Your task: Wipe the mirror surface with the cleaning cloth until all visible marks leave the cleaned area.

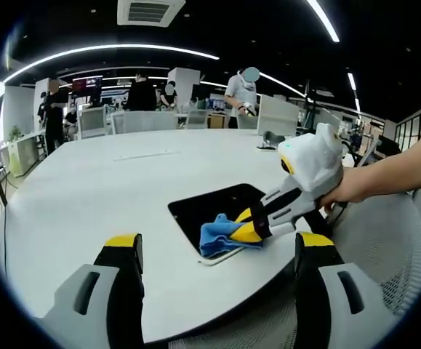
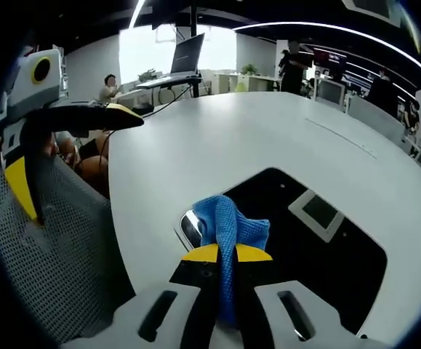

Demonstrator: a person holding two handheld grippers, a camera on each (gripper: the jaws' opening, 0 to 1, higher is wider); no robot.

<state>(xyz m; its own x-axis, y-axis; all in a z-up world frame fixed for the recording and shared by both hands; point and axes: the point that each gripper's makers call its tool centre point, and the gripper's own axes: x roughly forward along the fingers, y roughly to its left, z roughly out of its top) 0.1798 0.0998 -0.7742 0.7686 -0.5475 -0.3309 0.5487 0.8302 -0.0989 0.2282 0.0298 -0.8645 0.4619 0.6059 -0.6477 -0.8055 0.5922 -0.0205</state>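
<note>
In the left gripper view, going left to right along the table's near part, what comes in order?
Left tongs' left jaw, mirror, blue cloth, right tongs shut on the cloth, the person's hand.

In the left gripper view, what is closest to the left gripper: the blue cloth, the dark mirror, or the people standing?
Measured from the left gripper:
1. The blue cleaning cloth, just ahead between the jaws, pinched by the right gripper.
2. The dark rectangular mirror, lying flat on the white table; the cloth rests on its near edge.
3. The standing people, far beyond the table.
</note>
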